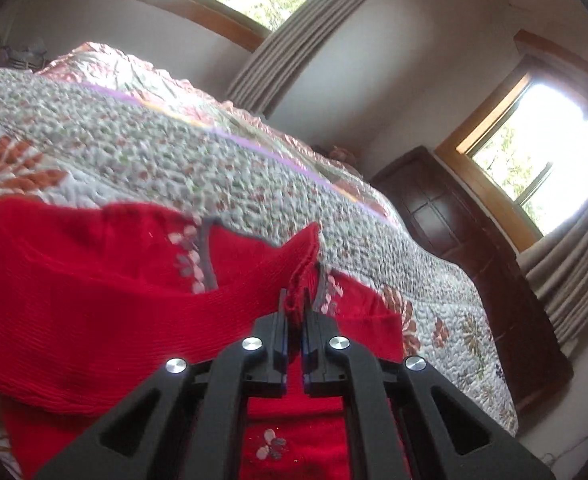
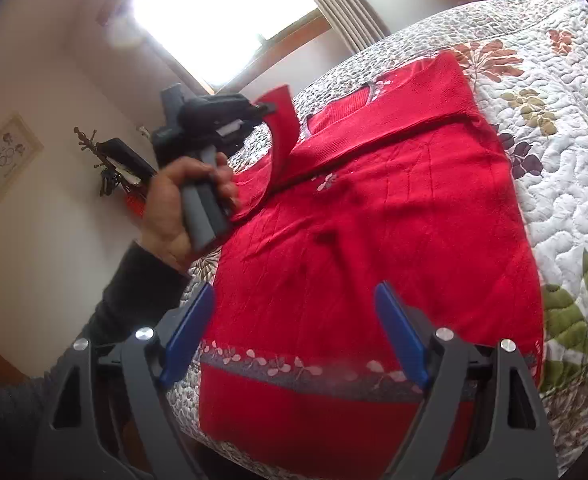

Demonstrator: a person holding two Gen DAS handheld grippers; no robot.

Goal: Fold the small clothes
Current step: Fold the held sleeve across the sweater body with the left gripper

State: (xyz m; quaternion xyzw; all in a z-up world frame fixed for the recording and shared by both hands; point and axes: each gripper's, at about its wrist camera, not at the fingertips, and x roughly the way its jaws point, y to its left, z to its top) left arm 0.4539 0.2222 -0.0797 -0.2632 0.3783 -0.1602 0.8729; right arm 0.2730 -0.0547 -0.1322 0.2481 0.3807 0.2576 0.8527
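One red knitted sweater (image 2: 374, 224) with a grey band of pale flowers near its hem lies spread on a quilted floral bedspread (image 2: 566, 168), its long axis running from the hem, just under the right wrist camera, away to the grey-edged neckline at the far end. The far sleeve is already laid across the chest as a diagonal strip. The near-left sleeve (image 2: 279, 136) is lifted off the body and curves upward in an arc, its cuff end pointing toward the window.

That cuff is pinched by the left gripper (image 1: 294, 304): in the left wrist view its two black fingers are drawn almost together with a fold of ribbed red knit clamped between the tips, and the sleeve sags leftward from there over the sweater's flowered front. From the right wrist view the same tool appears raised above the sweater's left shoulder, tilted with its fingers aimed rightward, held in a person's left hand (image 2: 181, 208) wrapped around the grey handle; a dark sleeve (image 2: 133, 300) covers the forearm, which rises from the lower left.

The right gripper (image 2: 294, 328) hovers over the hem end, its blue-padded fingers (image 2: 402, 340) spread wide with nothing between them.
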